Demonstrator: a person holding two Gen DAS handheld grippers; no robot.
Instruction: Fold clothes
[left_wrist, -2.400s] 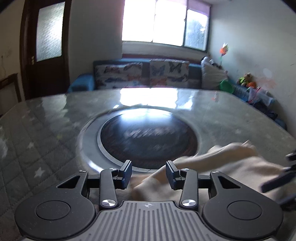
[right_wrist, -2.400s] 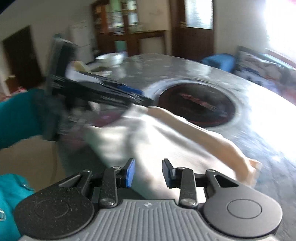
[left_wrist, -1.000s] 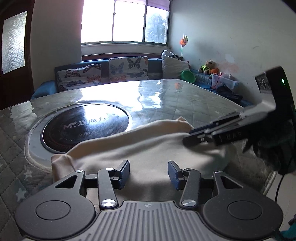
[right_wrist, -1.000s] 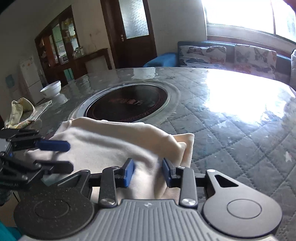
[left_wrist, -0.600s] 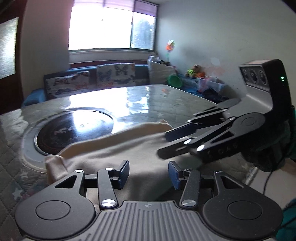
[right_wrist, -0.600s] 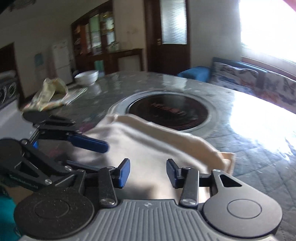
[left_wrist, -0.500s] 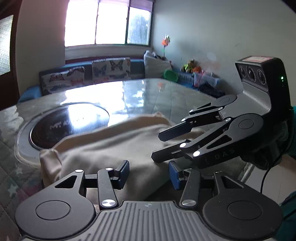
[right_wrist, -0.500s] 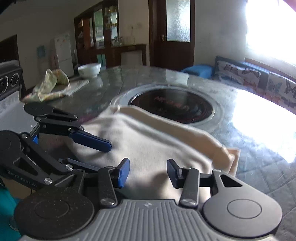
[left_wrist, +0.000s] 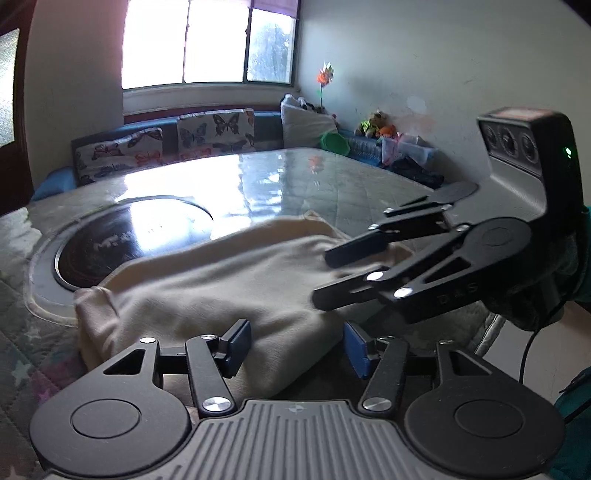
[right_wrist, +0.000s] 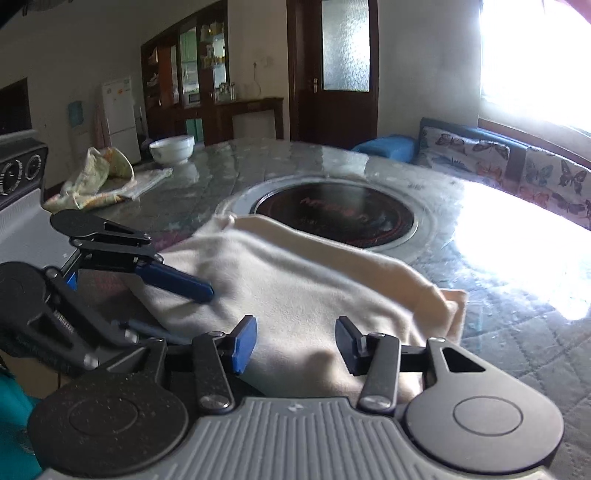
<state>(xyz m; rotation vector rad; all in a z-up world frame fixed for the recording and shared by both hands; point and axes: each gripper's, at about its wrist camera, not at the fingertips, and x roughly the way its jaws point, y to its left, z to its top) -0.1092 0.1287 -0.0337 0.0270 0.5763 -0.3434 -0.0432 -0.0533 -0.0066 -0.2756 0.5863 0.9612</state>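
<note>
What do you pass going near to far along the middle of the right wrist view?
Right gripper, open → folded cream cloth → round dark inset hob in the quilted grey table → dark wooden door with frosted glass.

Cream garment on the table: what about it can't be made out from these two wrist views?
- Cream garment: its near edge, in both views, is hidden behind each gripper's body.
- Garment type: no sleeves or collar show; the folds hide them.
- Left gripper: in the right wrist view its lower finger blurs into the cloth, so contact is unclear.
- Right gripper: contact with the cloth is equally unclear.
</note>
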